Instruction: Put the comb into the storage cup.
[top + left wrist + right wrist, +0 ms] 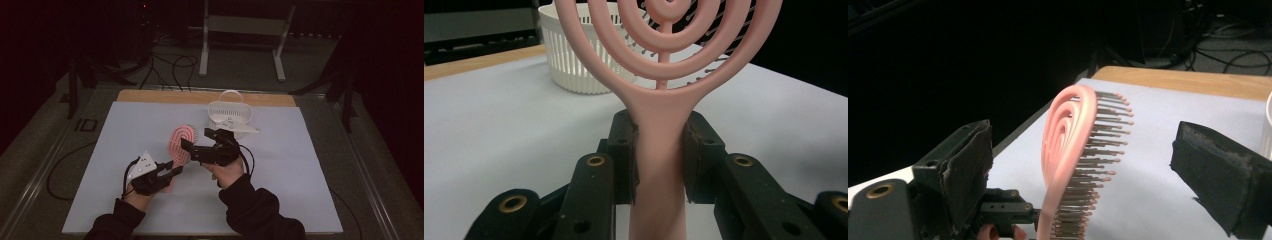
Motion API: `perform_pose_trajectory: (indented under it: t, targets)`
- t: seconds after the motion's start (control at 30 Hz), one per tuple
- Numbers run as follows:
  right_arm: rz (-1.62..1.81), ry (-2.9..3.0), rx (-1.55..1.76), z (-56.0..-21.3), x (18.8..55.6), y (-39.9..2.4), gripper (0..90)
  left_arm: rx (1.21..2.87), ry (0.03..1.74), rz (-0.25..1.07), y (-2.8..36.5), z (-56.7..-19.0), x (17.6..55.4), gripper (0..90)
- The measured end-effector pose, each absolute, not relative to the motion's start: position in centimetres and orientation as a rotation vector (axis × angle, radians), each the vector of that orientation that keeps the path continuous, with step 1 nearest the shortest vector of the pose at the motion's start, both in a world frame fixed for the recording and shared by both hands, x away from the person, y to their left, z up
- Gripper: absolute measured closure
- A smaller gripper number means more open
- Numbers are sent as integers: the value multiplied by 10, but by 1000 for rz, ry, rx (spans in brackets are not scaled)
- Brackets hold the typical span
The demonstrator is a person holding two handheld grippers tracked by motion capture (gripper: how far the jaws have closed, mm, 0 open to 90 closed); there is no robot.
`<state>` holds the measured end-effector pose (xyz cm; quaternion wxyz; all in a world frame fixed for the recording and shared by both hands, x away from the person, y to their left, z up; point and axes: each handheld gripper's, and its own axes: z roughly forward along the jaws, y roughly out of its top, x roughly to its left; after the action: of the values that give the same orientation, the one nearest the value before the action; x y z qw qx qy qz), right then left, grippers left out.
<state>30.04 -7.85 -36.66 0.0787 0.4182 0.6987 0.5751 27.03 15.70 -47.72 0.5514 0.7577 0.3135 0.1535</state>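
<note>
Gripping a pink hairbrush by its handle, the left tongs hold it upright above the counter; the right tongs stand released around its head.

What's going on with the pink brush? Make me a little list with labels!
held thing: pink hairbrush, upright, bristles facing away from the left gripper's camera
left gripper: jaws clamped on the brush handle
right gripper: jaws wide open on either side of the brush head, not touching it
behind: white basket with slotted walls and a handle
surface: pale sheet over a wooden table
</note>
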Motion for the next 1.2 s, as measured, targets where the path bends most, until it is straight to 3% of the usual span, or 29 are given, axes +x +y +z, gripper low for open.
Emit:
perform_pose_trajectory:
  t: [0.37, 0.6, 0.8, 0.93, 1.2]
  targets:
    - [1684, 2127, 1375, -383, 302, -62, 217, 1791, 736, 362, 156, -478, 270, 708]
    - [1692, 2157, 1433, -394, 307, -59, 430, 1793, 733, 360, 156, -478, 270, 708]
    - [1695, 2157, 1464, -397, 310, -59, 508, 1799, 731, 359, 155, -479, 270, 708]
    - [1718, 2160, 1458, -398, 310, -59, 618, 1814, 726, 358, 154, -480, 270, 707]
    - [1750, 2184, 1415, -399, 311, -60, 637, 1814, 718, 349, 154, -480, 271, 707]
